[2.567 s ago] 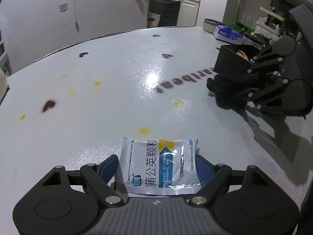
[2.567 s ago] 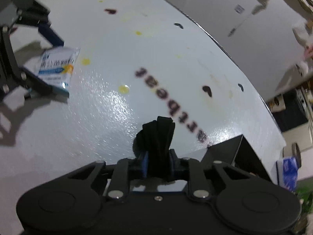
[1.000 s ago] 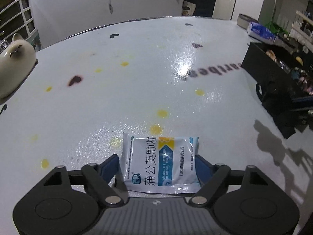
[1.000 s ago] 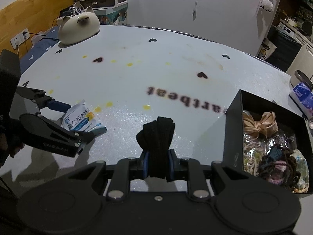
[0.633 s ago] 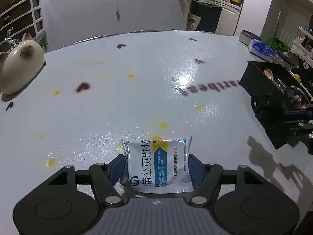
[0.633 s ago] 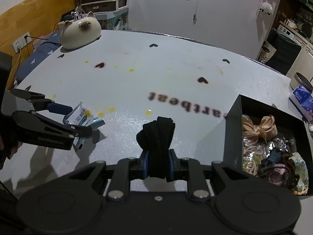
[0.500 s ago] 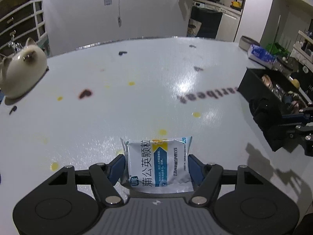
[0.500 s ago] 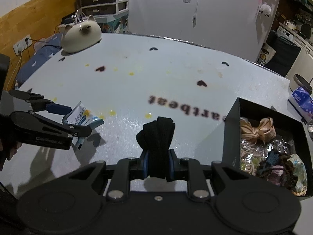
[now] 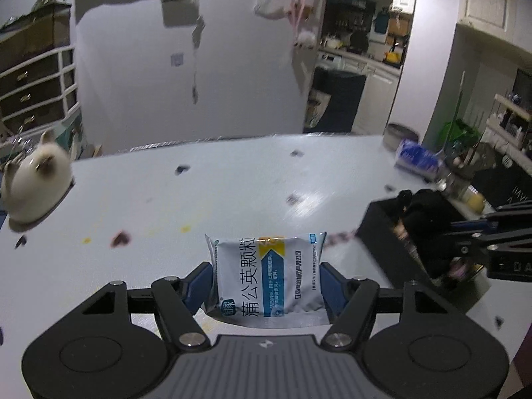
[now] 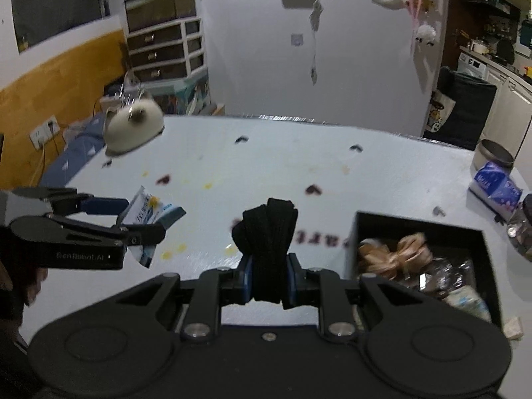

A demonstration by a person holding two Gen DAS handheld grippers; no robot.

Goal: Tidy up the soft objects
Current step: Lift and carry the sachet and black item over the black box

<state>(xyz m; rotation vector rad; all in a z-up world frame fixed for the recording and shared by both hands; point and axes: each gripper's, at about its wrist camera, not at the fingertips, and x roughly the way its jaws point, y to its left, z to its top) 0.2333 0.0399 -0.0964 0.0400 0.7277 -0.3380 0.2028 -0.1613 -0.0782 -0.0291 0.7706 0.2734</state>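
My left gripper (image 9: 266, 277) is shut on a white and blue sachet (image 9: 266, 276) with Chinese print and holds it lifted above the white table (image 9: 232, 179). The sachet also shows in the right wrist view (image 10: 149, 211), gripped at the left. My right gripper (image 10: 267, 279) is shut on a folded black fabric band (image 10: 267, 242) held above the table, left of the black box (image 10: 419, 229). The box holds a tan bow (image 10: 395, 249) and several soft items. In the left wrist view the box (image 9: 392, 246) is at the right.
A cream cat-shaped figure (image 10: 133, 124) sits at the table's far left edge. A blue tissue pack (image 10: 493, 188), a round tin (image 10: 495, 154) and a jar (image 10: 522, 229) stand at the right. Yellow and dark spots and printed letters mark the tabletop.
Both grippers have risen well above the table with their loads. The sachet is now off the table. The right gripper's band sits closer to the black box.
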